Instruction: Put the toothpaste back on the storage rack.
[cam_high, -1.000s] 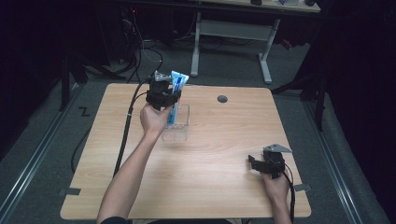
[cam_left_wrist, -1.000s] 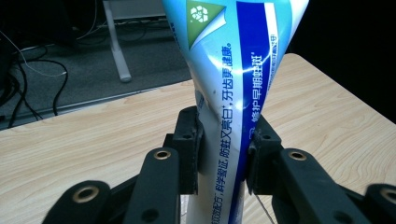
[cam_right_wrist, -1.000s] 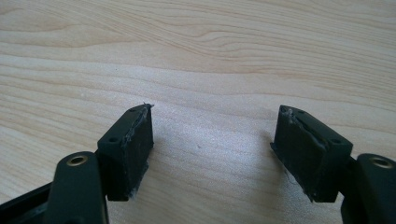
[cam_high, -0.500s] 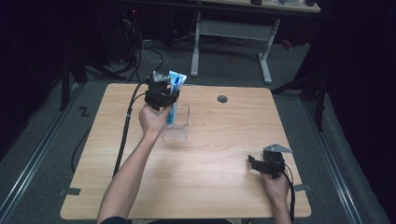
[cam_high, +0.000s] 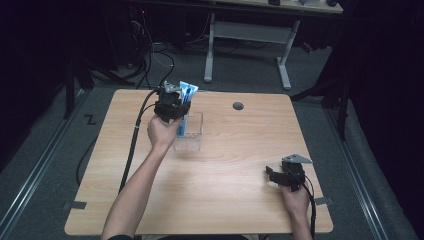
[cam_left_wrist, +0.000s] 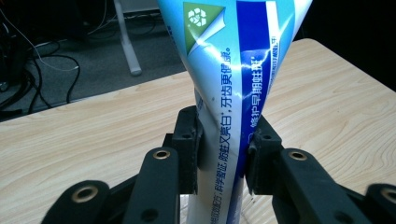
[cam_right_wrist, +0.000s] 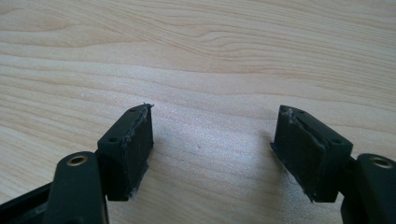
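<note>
Your left tongs (cam_left_wrist: 219, 154) are clamping a glossy blue-and-white toothpaste tube (cam_left_wrist: 233, 70), squeezing its soft waist between the black pads. It is showing Chinese print, "牙齿更亮白" among it, under a green recycling mark. It is standing upright over a clear plastic box (cam_high: 190, 132) on the pale wood-grain bench (cam_high: 225, 200). Your right tongs (cam_right_wrist: 212, 149) are gaping apart, empty, low over the bench's near right corner.

Left arm is stretched way forward, forearm bare, with the hand wrapped around the left tool (cam_high: 172, 102) near the far side of the table (cam_high: 230, 150). Its jaws are clamped tight on a blue toothpaste tube (cam_left_wrist: 233, 70). Right hand (cam_high: 295, 202) sits low near the right front corner, right tool (cam_high: 274, 176) pointing left, jaws spread wide with nothing between them.
</note>
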